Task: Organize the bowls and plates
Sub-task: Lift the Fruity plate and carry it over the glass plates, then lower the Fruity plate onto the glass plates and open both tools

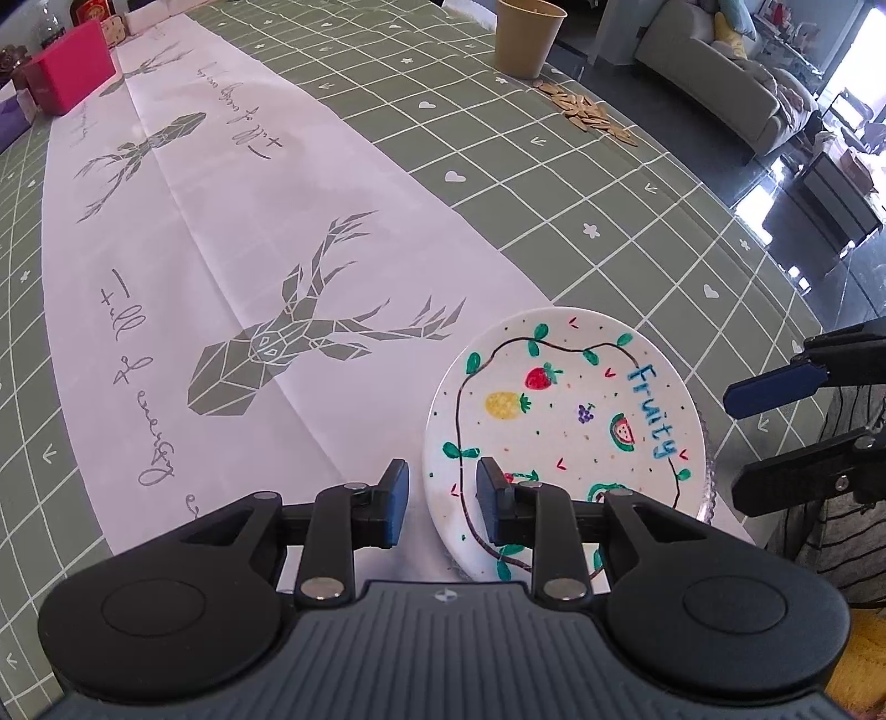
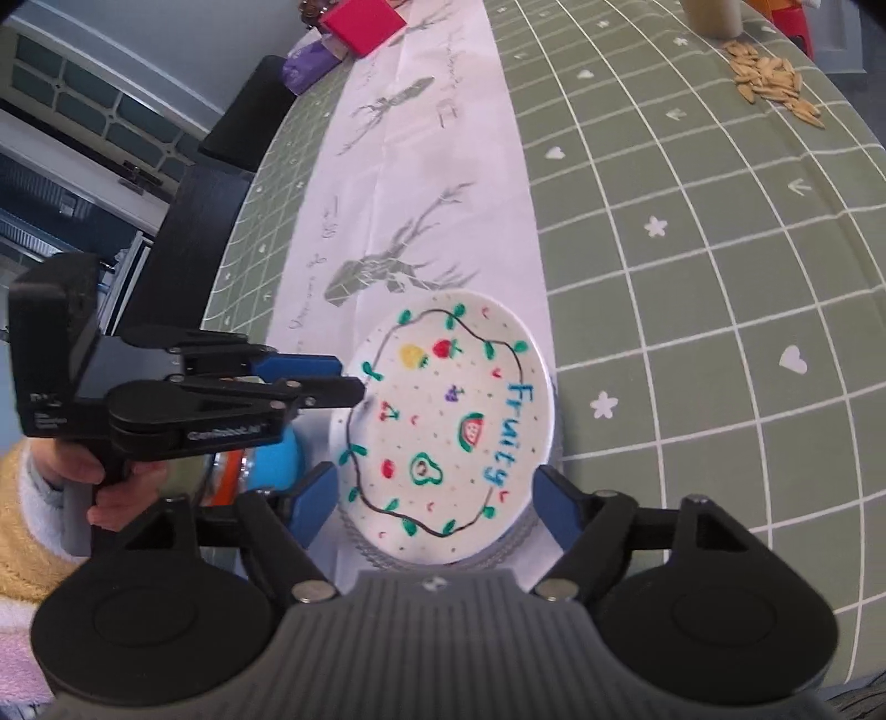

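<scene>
We are looking at the fruit plate [image 2: 443, 421], the white one with "Fruity" painted on it, and it is sitting on top of a glass dish with a bumpy rim [image 2: 512, 545] at the near end of the white deer runner [image 1: 232, 266] on the green checked tablecloth [image 1: 554, 183]. Our left gripper [image 1: 443, 490] is hanging over the plate's left edge with its jaws partly open, one blue pad on each side of the rim, and we are seeing a gap, so nothing is being squeezed. Our right gripper [image 2: 437, 501] is standing wide open around the near side of the plate and is holding nothing. We are thinking the plate could slide off the glass dish if a pad bumps its edge, because it is only resting there. The two grippers are close together and could knock each other. We are not able to see how much of the glass dish is under the plate or how deep it is. Something blue and orange [image 2: 271, 462] is peeking out behind the left gripper, and we cannot tell what it is. A tan cup [image 1: 529, 36] and scattered seeds [image 1: 592, 113] are lying far away.
</scene>
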Available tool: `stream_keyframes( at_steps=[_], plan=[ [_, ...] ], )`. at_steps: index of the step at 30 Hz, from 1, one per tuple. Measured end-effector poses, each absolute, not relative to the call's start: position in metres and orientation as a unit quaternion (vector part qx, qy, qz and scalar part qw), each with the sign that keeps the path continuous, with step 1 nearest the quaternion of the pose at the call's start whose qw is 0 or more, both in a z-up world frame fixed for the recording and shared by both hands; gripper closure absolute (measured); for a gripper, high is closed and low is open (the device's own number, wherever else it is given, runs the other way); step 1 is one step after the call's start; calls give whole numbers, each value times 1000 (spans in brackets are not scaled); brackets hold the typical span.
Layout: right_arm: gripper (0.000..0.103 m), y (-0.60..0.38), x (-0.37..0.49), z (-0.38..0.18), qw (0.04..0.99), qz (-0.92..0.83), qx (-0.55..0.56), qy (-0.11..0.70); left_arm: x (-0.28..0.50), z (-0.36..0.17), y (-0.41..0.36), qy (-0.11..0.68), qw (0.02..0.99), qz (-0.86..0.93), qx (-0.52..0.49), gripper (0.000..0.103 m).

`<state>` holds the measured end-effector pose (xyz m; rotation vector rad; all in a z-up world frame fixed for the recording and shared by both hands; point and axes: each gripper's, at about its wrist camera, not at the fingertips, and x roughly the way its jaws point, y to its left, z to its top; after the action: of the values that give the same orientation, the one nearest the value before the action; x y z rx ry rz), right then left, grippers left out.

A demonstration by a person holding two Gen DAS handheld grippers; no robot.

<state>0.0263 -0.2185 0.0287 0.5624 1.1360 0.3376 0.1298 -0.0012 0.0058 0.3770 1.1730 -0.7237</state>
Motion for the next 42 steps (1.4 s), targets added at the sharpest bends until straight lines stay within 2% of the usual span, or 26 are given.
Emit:
stream_keyframes(
  at_steps=[4,5,6,7,12,19,23,28,34,38,42],
  plan=[
    [11,-219,23,33,802,136,254,524,131,5,-1,534,757,-338,167,65],
    [7,-221,22,29,797,129,260,529,131,5,0,531,756,-348,159,62],
    [6,-223,22,23,789,121,271,538,131,5,0,531,753,-357,153,54],
    [5,-227,22,15,777,113,288,548,131,4,0,533,750,-363,151,51],
    [5,-237,25,-18,707,107,370,593,127,1,-5,534,746,-365,161,48],
    [3,-216,40,-19,668,106,398,620,122,2,-14,531,745,-360,181,45],
    [3,-205,49,-5,694,64,360,621,122,4,-16,531,744,-359,189,45],
    [2,-216,56,-10,682,44,402,610,127,6,-13,543,740,-357,171,45],
    [2,-227,58,-16,658,22,448,605,109,4,-21,516,740,-366,228,39],
    [2,-223,64,-14,664,20,438,606,109,4,-20,520,738,-366,226,36],
    [2,-219,68,-13,668,11,423,612,111,10,-18,526,733,-381,202,38]
  ],
)
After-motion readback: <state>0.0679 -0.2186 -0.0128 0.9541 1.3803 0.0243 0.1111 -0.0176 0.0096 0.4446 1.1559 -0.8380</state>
